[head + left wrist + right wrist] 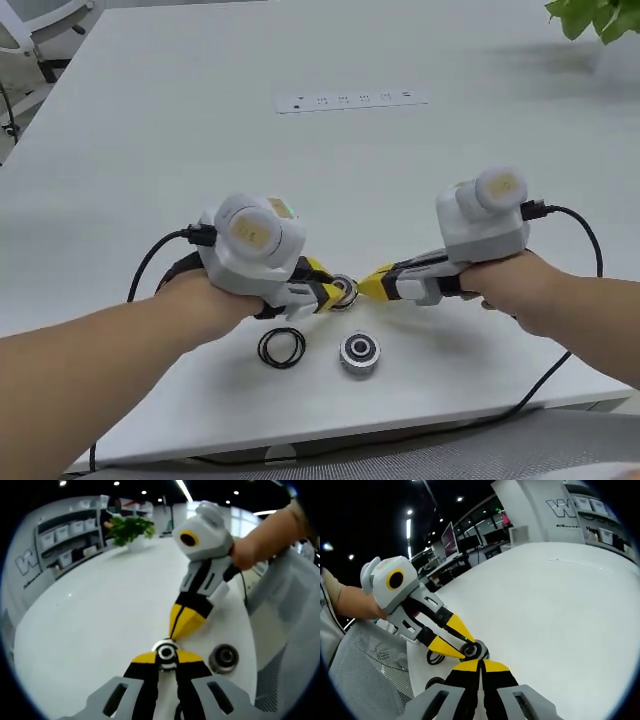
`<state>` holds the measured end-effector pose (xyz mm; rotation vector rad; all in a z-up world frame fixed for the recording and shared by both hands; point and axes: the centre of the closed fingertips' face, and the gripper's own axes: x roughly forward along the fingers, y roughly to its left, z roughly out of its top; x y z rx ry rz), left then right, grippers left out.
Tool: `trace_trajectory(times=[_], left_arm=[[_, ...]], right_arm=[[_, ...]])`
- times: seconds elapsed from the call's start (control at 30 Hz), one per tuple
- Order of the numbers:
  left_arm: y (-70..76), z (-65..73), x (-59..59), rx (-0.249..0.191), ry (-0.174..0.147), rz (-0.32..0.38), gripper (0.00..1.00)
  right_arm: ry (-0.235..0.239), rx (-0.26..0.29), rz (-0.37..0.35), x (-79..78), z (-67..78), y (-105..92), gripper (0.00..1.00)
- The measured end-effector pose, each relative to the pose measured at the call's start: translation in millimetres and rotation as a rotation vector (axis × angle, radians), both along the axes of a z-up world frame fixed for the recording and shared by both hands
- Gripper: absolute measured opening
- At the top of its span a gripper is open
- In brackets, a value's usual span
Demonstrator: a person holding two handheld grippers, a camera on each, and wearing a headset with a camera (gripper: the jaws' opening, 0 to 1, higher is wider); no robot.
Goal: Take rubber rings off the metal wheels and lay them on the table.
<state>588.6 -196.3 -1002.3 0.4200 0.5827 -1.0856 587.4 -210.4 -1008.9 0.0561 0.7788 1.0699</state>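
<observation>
Rings (pixel 282 347) near wheel (pixel 345 290) in left gripper (pixel 336 293), head view

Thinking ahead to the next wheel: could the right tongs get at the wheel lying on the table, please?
Probably yes: the lying wheel sits in the open close to the right tongs, with the rubber rings off to one side.

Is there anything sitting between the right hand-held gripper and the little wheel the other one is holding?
Nothing visible. The closed tips of the right hand-held gripper point straight at the metal wheel clamped in the left hand-held gripper. Loose rubber rings and a second wheel lie on the table nearer the person, off that line.
</observation>
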Motion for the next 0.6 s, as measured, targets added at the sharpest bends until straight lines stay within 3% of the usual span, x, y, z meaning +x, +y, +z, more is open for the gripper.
trace_trajectory(times=[0.07,0.37,0.6], left_arm=[[0.1,0.0,0.2,0.001,0.0,-0.001,0.12],[-0.1,-0.4,1.1,0.01,-0.008,0.008,0.12],[-0.2,-0.3,1.0,0.009,-0.008,0.012,0.12]], right_arm=[[-0.012,-0.002,0.003,-1.9,0.8,2.2,0.0],[0.042,0.048,-0.056,-4.1,5.9,5.8,0.0],[0.043,0.061,-0.063,-5.2,8.4,6.7,0.0]])
